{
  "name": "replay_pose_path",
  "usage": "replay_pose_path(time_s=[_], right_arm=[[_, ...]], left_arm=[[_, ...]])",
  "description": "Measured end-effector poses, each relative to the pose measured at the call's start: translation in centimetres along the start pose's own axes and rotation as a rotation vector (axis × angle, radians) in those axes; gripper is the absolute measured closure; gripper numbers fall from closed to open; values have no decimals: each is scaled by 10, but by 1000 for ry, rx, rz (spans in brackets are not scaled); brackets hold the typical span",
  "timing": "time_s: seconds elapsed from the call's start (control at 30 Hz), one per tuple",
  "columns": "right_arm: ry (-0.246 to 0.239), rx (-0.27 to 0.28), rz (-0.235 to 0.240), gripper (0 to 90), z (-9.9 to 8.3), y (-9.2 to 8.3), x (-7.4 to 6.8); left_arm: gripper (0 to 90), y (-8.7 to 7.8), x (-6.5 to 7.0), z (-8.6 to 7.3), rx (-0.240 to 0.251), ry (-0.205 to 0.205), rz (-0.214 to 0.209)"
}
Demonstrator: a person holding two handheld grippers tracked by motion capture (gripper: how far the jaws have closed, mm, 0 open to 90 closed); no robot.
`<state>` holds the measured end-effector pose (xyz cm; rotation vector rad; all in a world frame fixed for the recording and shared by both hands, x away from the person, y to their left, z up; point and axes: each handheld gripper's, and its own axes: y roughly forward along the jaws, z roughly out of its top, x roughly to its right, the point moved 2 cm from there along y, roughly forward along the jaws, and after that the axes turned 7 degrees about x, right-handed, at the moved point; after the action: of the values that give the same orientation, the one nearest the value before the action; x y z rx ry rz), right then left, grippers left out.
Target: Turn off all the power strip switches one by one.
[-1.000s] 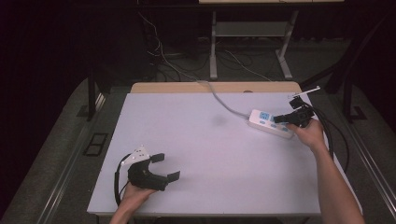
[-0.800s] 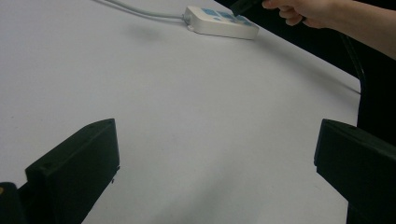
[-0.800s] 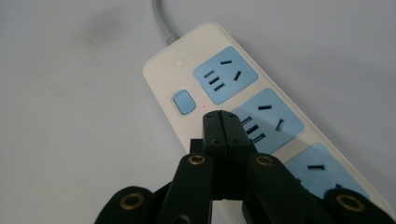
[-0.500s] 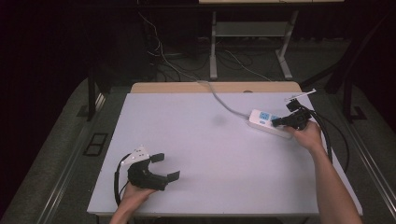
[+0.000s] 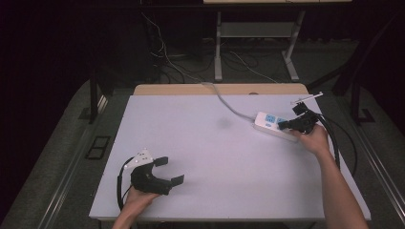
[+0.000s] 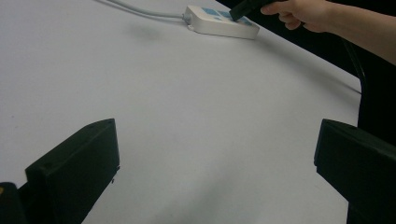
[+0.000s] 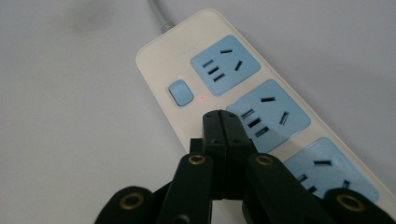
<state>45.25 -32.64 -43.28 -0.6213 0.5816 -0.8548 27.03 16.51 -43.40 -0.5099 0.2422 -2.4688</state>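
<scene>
Near the table's [image 5: 229, 143] far right edge lies a white power strip [image 5: 273, 126] with blue sockets, its grey cord [image 5: 224, 101] running off the back. Over it the right gripper [image 7: 223, 122] has its jaws pressed together, tips above the strip just short of the blue switch [image 7: 180, 92]. At the front left, the left gripper [image 5: 169, 170] rests with jaws spread wide, holding nothing.

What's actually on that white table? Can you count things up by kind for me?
Power strip: 1
Grippers: 2, the left gripper with fingers open, the right gripper with fingers shut over the strip
Total: 3
</scene>
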Motion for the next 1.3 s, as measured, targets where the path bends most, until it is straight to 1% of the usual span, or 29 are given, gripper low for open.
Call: replay_pose_path(time_s=[0.1,0.13,0.27,0.37,0.53,0.63,0.77,0.83,0.9,0.97,1.13,1.2,1.23,1.3], right_arm=[[2,9,0,900,-1,0,0],[15,21,-1,900,-3,0,0],[30,37,0,900,-4,-1,0],[29,35,-3,900,-4,-1,0],[53,36,9,900,-5,-1,2],[40,36,-3,900,-5,-1,1],[41,49,-11,900,-7,-1,0],[34,54,-17,900,-7,-1,-1],[41,51,-18,900,-8,0,-2],[29,53,-25,900,-8,0,-2],[26,58,-24,900,-8,0,-2],[44,79,-11,900,-11,-1,-1],[44,79,-11,900,-11,-1,-1],[61,93,-3,900,-13,-1,0]], left_arm=[[0,-1,0,0,-1,1,1],[0,0,0,0,-1,0,1],[0,0,1,0,-4,3,-1],[0,0,1,0,-5,8,0],[0,-1,0,1,-3,12,3],[0,-1,0,1,-3,12,3],[0,-1,0,1,-3,11,4],[0,-2,0,1,-3,12,4],[0,-2,0,1,-2,12,5],[0,-3,0,1,3,8,6],[0,-4,-1,1,6,5,10],[0,-3,-1,1,3,5,8],[0,-3,-1,1,2,5,8],[0,-3,-1,1,2,6,8]])
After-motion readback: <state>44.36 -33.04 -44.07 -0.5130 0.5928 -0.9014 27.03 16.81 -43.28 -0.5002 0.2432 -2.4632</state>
